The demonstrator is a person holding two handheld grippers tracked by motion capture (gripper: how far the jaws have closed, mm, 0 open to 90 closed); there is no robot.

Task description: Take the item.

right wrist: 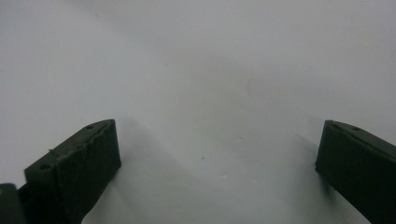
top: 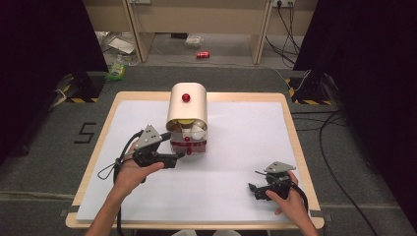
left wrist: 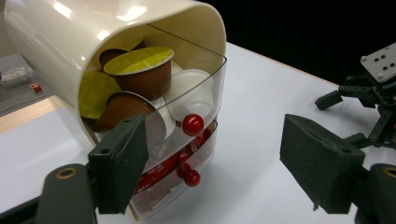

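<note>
The counter [top: 246,147], covered in white, carried a cream holder [top: 187,105] with two clear drawers near its far middle; the upper drawer [left wrist: 196,93] held brown and white coffee pods [left wrist: 140,70], and the lower drawer [left wrist: 177,182] held red packets. Each drawer front bore a small red knob; the upper knob [left wrist: 193,124] sat just above the lower knob [left wrist: 192,178]. The left claw [left wrist: 210,163] hung just in front of the drawers, its jaws partly spread with nothing between them; the left gripper view put the knobs in the gap, farther off. The right claw [top: 256,191] rested low over the counter near the right front corner, well apart from the holder, jaws spread wide on nothing. The step in hand looked like taking a drawer by its knob; to do it well, the left claw probably needed to line up level with one knob, go in straight, pinch the ball squarely, then pull along the drawer's own line so the light holder would not slide; the right claw could steady the holder's side.
</note>
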